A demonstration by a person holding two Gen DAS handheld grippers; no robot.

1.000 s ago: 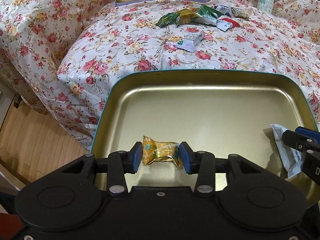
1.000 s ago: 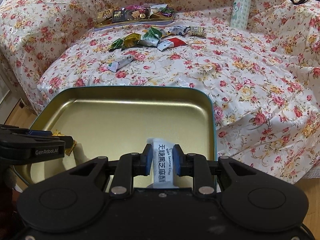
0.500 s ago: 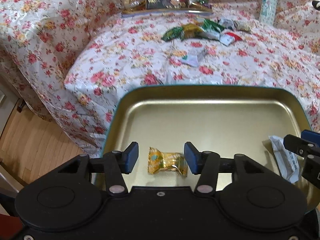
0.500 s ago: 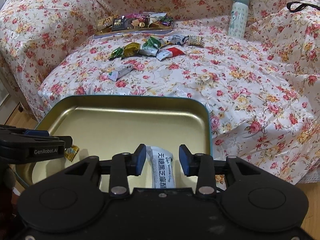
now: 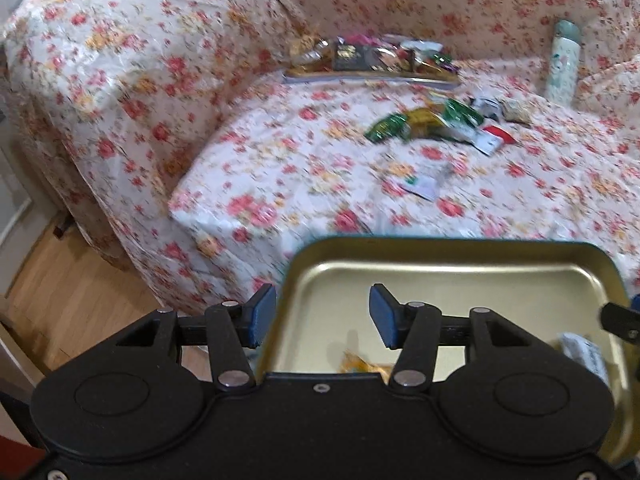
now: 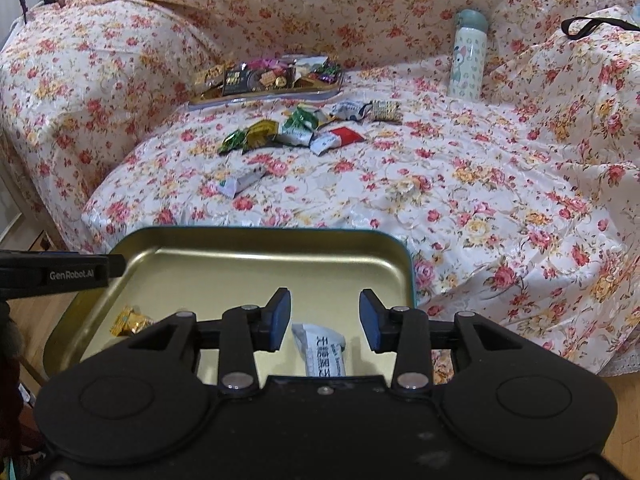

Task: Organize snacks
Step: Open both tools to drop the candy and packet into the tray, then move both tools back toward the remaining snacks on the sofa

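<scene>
A gold tin tray (image 5: 460, 280) with a teal rim (image 6: 408, 256) lies at the near edge of the flowered sofa. A gold candy (image 5: 366, 366) (image 6: 130, 322) lies in its left part. A white sesame-chip packet (image 6: 322, 350) (image 5: 586, 354) lies in its right part. My left gripper (image 5: 322, 316) is open and empty above the tray's left rim, the candy below and behind its fingertips. My right gripper (image 6: 324, 318) is open and empty above the white packet. Several loose snacks (image 6: 296, 130) lie on the sofa seat farther back.
A second tray full of snacks (image 6: 266, 80) rests at the sofa back. A pale bottle (image 6: 468, 60) stands upright to the right. A white packet (image 6: 242, 182) lies alone mid-seat. Wooden floor (image 5: 60, 292) lies left of the sofa.
Both grippers opened and let go: the candy and the white packet now lie in the tray. Both grippers have lifted and drawn back, the left one shifting leftward.
</scene>
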